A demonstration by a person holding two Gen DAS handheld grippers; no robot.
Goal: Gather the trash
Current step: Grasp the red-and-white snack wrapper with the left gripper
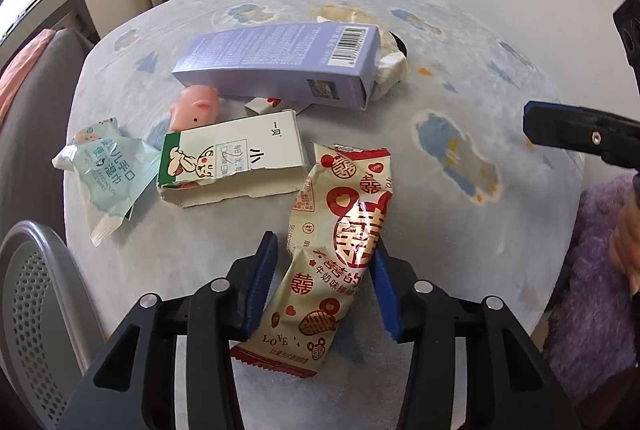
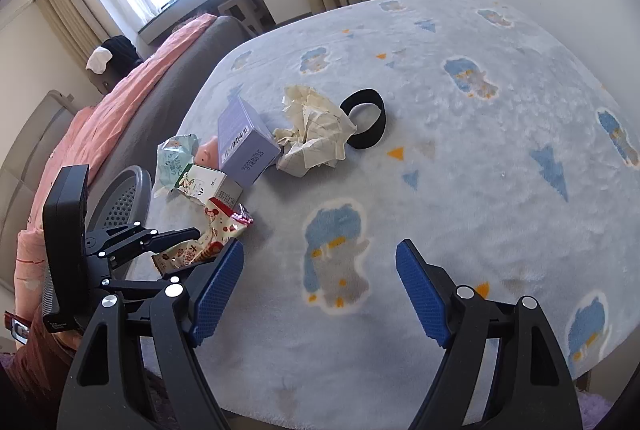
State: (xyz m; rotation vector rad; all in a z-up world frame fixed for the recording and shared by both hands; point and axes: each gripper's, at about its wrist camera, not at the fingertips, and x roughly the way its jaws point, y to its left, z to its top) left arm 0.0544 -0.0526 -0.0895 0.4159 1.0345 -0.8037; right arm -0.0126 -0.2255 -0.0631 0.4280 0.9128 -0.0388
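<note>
A red and cream snack wrapper (image 1: 340,250) lies on the table between the fingers of my left gripper (image 1: 324,250), whose jaws stand around it; the right pad touches it and the left one stands apart. The wrapper also shows in the right wrist view (image 2: 208,238). Behind it lie a torn white carton (image 1: 236,158), a green wet-wipe packet (image 1: 108,166), a purple box (image 1: 280,64), a pink pig toy (image 1: 196,106) and crumpled paper (image 2: 312,134). My right gripper (image 2: 320,278) is open and empty above the cloth.
The table carries a pale blue cartoon-print cloth (image 2: 440,170). A black band (image 2: 366,124) lies beside the paper. A grey perforated bin (image 1: 36,310) stands at the table's left edge. A bed with a pink cover (image 2: 120,102) is beyond.
</note>
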